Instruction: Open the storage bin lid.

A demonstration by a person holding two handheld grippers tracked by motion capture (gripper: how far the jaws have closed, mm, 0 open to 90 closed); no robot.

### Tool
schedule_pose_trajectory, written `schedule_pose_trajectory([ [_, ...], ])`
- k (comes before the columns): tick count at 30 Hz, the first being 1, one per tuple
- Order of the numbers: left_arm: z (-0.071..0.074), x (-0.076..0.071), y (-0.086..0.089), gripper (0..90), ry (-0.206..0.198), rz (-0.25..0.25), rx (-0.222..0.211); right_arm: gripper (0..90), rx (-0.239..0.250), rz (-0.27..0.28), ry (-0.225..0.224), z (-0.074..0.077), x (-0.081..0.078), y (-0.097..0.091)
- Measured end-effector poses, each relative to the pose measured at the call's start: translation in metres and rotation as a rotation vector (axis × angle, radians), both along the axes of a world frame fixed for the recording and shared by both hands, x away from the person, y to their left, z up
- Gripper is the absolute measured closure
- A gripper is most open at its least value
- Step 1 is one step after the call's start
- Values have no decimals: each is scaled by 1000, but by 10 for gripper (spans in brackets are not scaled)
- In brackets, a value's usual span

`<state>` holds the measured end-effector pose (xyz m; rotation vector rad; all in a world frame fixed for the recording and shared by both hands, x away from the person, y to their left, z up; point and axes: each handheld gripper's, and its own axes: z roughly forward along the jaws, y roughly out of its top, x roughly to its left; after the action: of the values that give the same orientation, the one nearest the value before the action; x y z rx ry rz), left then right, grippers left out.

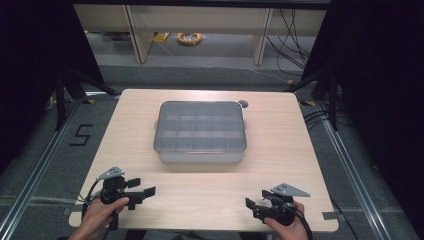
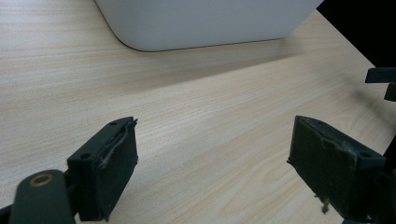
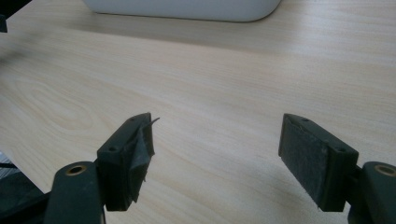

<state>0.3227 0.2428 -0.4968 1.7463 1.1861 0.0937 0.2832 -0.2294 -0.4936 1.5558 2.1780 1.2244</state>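
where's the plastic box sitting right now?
In the high view the plastic box sits lid-on at the middle of the table, just behind centre, well ahead of the left claw and right claw at the near edge.

Black "5" [image 1: 81, 135] marked on floor [image 1: 45, 145], left of table.

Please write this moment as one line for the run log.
left hand-held gripper: open, empty | right hand-held gripper: open, empty | compartment box: lid closed, mid-table, untouched
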Motion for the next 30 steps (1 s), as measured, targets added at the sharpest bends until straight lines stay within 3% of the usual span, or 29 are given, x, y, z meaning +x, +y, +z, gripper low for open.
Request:
schedule_pose_trajectory([
  [2, 0, 0, 1, 144, 7, 4, -7, 272, 3, 1, -5, 0, 0, 0],
  [3, -1, 1, 2, 144, 3, 15, -12, 271, -5, 20, -43, -3, 4, -2],
  [13, -1, 3, 3, 145, 23, 22, -29, 268, 25, -6, -16, -3, 6, -8],
  [15, -1, 3, 4, 145, 25, 23, -27, 267, 51, -3, -23, -4, 7, -8],
  [16, -1, 3, 4, 145, 26, 29, -30, 267, 72, -27, 7, -3, 6, -6],
  [18, -2, 4, 5, 144, 28, 34, -28, 267, 65, -6, -20, -4, 9, -8],
  [21, -1, 4, 6, 145, 27, 38, -29, 267, 57, -6, -18, -4, 9, -10],
  [24, 0, 6, 6, 144, 31, 50, -40, 268, 105, -32, 2, -4, 10, -9],
  [26, 1, 7, 6, 145, 25, 61, -42, 269, 125, -24, -13, -5, 15, -13],
  [30, 2, 10, 6, 147, 30, 55, -51, 283, 179, -76, -21, -4, 23, -19],
])
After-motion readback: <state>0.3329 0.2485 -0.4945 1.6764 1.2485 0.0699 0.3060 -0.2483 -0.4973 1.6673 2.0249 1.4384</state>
